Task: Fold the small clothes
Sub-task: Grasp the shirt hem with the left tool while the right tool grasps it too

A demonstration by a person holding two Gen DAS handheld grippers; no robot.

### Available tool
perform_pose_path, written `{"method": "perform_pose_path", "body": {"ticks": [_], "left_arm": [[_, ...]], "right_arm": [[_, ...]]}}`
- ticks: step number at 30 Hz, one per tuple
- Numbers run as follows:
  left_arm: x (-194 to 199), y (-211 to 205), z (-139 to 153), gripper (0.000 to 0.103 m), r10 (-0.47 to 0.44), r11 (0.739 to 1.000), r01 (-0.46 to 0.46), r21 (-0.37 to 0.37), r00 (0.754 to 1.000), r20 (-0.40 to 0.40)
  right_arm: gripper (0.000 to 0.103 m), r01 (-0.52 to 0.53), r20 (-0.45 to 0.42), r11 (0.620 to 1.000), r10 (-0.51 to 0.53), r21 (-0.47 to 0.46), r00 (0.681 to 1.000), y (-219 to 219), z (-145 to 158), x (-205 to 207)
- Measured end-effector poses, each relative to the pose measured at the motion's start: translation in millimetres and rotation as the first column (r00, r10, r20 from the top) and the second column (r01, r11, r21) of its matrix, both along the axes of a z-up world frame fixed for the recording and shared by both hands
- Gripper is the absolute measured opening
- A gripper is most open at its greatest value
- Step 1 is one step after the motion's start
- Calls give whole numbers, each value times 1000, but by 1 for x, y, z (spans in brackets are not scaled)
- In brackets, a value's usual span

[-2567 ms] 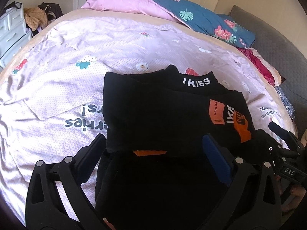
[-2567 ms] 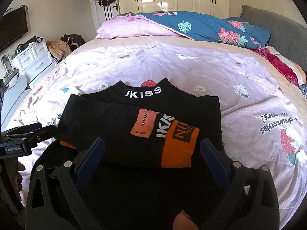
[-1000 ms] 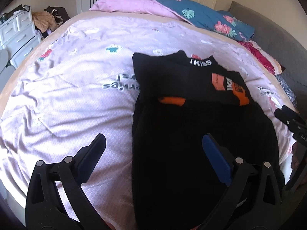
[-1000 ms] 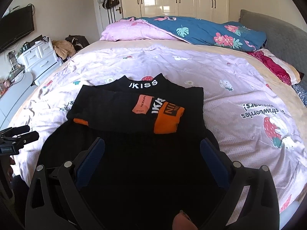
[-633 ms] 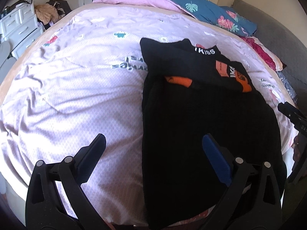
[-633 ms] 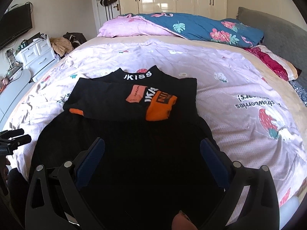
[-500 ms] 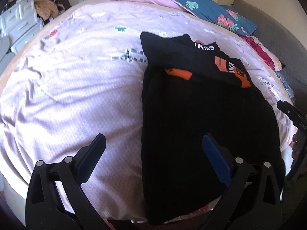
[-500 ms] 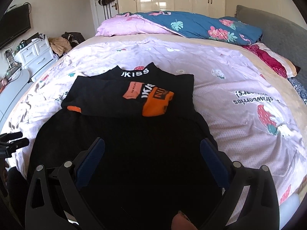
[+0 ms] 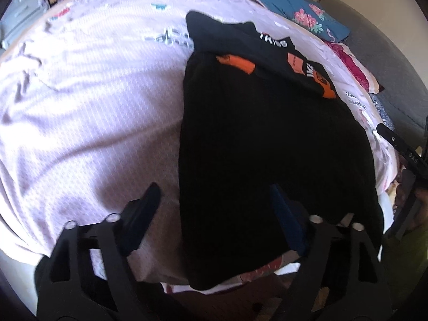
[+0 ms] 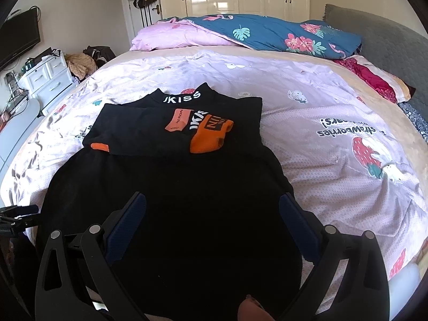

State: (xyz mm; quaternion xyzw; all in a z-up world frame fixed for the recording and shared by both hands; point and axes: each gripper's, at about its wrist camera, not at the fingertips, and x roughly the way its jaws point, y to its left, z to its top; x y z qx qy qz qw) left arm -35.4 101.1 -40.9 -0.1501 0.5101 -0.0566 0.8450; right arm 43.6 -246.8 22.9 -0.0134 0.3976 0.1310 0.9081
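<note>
A black top point(image 9: 267, 133) with orange patches lies flat on the pink bed sheet point(image 9: 93, 107), its hem hanging over the near bed edge. Its sleeves point(image 10: 211, 133) are folded across the chest below the white-lettered collar. My left gripper point(image 9: 214, 198) hovers over the hem's left corner. Its jaws are closing, with the garment's left edge between the fingers and the pads not pressing on it. My right gripper point(image 10: 212, 206) stands open above the lower part of the top point(image 10: 174, 187), nothing pinched. Each gripper shows at the other view's edge: the right gripper point(image 9: 401, 147), the left gripper point(image 10: 16, 214).
A pink and blue floral duvet point(image 10: 267, 32) is bunched at the far end of the bed. A grey headboard point(image 10: 388, 45) runs along the right. White drawers point(image 10: 45, 77) and a television stand left of the bed. The sheet point(image 10: 334, 147) spreads wide on both sides.
My left gripper dropped towards the near bed edge and tilted down, so the hem and floor now show; its jaws have narrowed. The right gripper drew back slightly and stays open.
</note>
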Motion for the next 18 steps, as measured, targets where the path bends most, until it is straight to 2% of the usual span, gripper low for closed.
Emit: {"method": "perform_pose_path", "body": {"ticks": [2, 4, 7, 12, 15, 17, 18], "left_arm": [[-2, 1, -4, 55, 2, 1000, -2, -16, 1000, -13], [-4, 1, -7, 50, 0, 1000, 0, -29, 1000, -24], [-6, -1, -13, 49, -8, 998, 5, -57, 999, -42], [-15, -15, -18, 49, -42, 998, 39, -51, 997, -59], [-20, -20, -20, 39, -47, 998, 45, -39, 997, -58], [-20, -19, -21, 27, -41, 999, 39, -31, 998, -57], [-21, -17, -21, 24, -33, 999, 31, -35, 998, -58]], "right_arm": [[99, 2, -1, 1000, -2, 0, 1000, -2, -1, -1], [99, 3, -2, 1000, -3, -3, 1000, -3, -1, -1], [99, 2, -11, 1000, -2, -5, 1000, -7, -5, -4], [99, -29, -48, 999, 28, -20, 998, -17, -14, -15], [99, -53, -81, 998, 51, -28, 995, -23, -20, -24], [99, -64, -103, 997, 60, -35, 993, -29, -25, -31], [99, -68, -113, 997, 63, -40, 992, -32, -27, -34]]}}
